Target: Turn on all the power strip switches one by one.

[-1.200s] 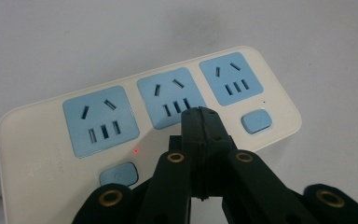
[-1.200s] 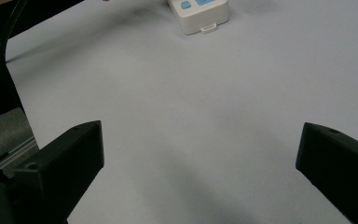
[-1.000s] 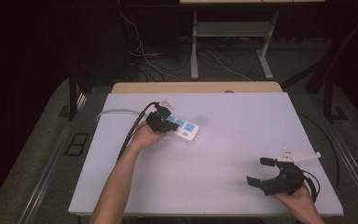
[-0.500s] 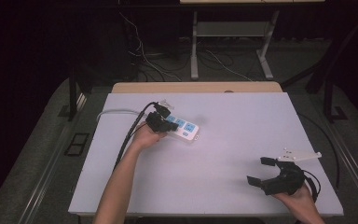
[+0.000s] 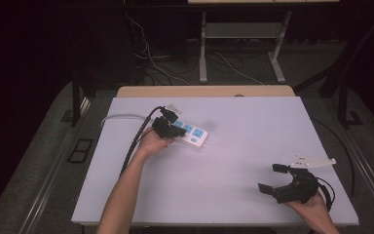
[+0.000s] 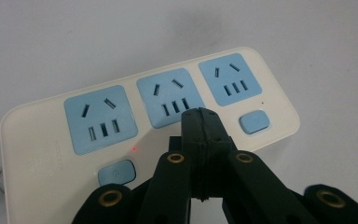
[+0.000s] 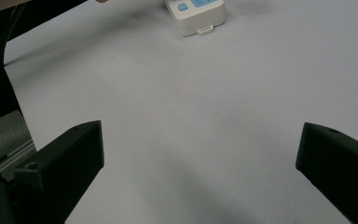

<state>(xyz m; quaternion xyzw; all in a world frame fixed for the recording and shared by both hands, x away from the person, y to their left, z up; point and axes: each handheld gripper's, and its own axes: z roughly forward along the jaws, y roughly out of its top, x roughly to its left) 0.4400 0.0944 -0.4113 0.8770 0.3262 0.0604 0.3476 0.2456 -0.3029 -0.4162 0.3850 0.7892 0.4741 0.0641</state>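
High view. A white, round-cornered plastic power strip (image 5: 191, 135) with blue socket faces lies flat on the far-left part of a pale, matt lavender table (image 5: 233, 195). The left gripper (image 5: 168, 127), black and angular, sits over the strip's left end, held by a hand whose bare forearm (image 5: 121, 195) runs up from the near edge. A grey cable (image 5: 121, 117) curves off the strip toward the table's left edge. The right gripper (image 5: 278, 181) rests at the near-right corner, well apart from the strip, with a grey three-cornered plate (image 5: 314, 161) on top and its jaws spread. Beyond the table lie a dark floor with loose cords (image 5: 233, 66) and the legs of a metal stand (image 5: 243, 48).

Left gripper view. The strip (image 6: 37, 135) is smooth and glossy, cream-white, with three square blue socket panels in a row and two rounded blue buttons. A small red lamp (image 6: 134, 149) glows near the near-left button (image 6: 116, 172). The left gripper (image 6: 200, 116) has its two jaws pressed flat together with nothing between them; its tip sits over the strip's face just below the middle socket (image 6: 170, 95), and whether it touches cannot be told.

Right gripper view. The right gripper (image 7: 200, 144) points across bare tabletop, its blocky matt-black jaws wide apart and holding nothing. The strip's short end (image 7: 196, 16) shows at the far edge, with a small tab at its base.
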